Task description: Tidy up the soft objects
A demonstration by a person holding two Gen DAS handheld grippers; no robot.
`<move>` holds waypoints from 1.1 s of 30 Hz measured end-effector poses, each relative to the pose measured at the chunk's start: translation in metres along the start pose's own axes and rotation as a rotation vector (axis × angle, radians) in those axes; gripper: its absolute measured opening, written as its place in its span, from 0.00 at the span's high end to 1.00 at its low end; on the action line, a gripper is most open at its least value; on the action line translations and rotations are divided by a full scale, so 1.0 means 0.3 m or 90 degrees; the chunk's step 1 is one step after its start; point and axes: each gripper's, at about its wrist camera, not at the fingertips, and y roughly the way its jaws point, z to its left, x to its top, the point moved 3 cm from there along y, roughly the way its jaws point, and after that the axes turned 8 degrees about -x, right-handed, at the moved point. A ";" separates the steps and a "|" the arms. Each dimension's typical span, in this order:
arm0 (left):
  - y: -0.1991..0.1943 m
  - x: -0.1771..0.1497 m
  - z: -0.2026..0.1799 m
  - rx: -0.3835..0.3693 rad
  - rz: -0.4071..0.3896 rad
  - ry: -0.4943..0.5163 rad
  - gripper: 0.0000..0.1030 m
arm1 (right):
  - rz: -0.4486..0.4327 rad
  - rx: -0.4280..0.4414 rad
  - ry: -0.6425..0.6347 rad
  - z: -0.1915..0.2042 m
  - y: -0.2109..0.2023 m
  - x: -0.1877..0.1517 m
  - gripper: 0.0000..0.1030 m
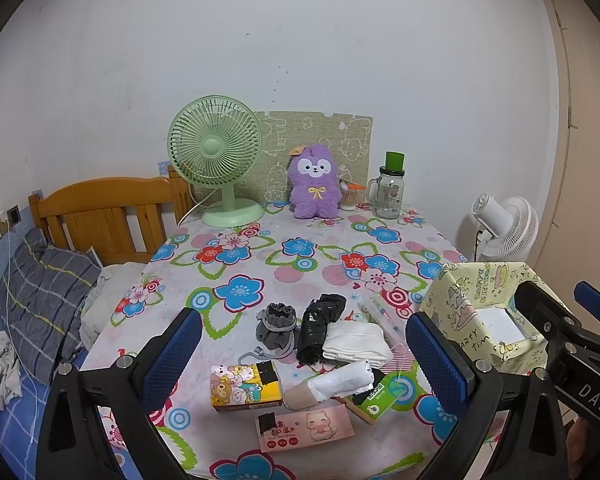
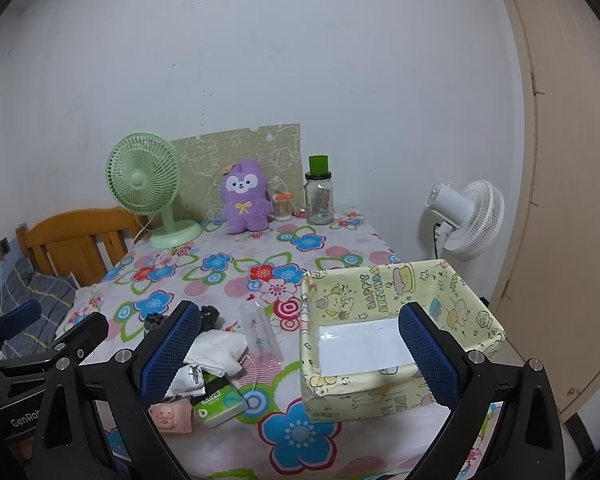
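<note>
Left tool [image 1: 303,354] was spread, empty, above the grey drawstring pouch [image 1: 275,331], black crumpled bag [image 1: 320,327] & white folded cloth [image 1: 356,340] on the worktop. Right tool [image 2: 299,354], likewise apart, faced the yellow cartoon-print box [image 2: 396,296], w/ nothing soft inside; sorting prob. not begun.

Left tool [image 1: 304,354]: matt black plastic frame w/ small shiny metal screws, blue pads w/ rough mesh texture; same on right tool [image 2: 300,354]. Tabletop [image 1: 300,264] under both is covered w/ thin floral cloth, smooth, slightly creased. Just ahead of left tool: grey drawstring pouch [image 1: 274,330], soft knit-like cloth; black bag roll [image 1: 320,326], glossy crinkled plastic; white folded cloth [image 1: 356,340], matt. Between right tool's pads: box [image 2: 392,344] wrapped in printed paper, slight sheen, white patch inside prob. glossy film. Far beyond: purple plush [image 1: 314,186] fuzzy; jar [image 1: 390,194] clear glass; headboard [image 1: 108,216] varnished wood.
</note>
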 end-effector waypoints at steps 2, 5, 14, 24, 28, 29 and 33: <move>0.000 -0.001 -0.001 0.000 0.000 -0.001 0.00 | 0.000 0.000 0.000 0.000 0.000 0.000 0.02; 0.001 -0.002 -0.001 -0.001 0.000 -0.003 0.01 | 0.000 0.001 0.000 0.000 -0.001 0.000 0.02; 0.001 0.002 -0.020 -0.001 0.002 -0.002 0.00 | 0.000 -0.002 0.004 -0.015 0.000 0.001 0.02; 0.008 -0.006 -0.024 0.000 0.008 -0.002 0.00 | 0.003 0.001 0.000 0.002 0.000 -0.006 0.02; 0.015 -0.014 -0.010 0.000 0.010 0.000 0.00 | 0.002 0.001 0.001 0.007 0.003 -0.007 0.02; 0.017 -0.016 -0.007 0.000 0.011 0.000 0.00 | 0.002 0.006 0.002 0.008 0.005 -0.008 0.02; 0.025 -0.027 0.003 0.000 0.016 0.001 0.00 | 0.001 0.004 0.008 0.008 0.012 -0.013 0.02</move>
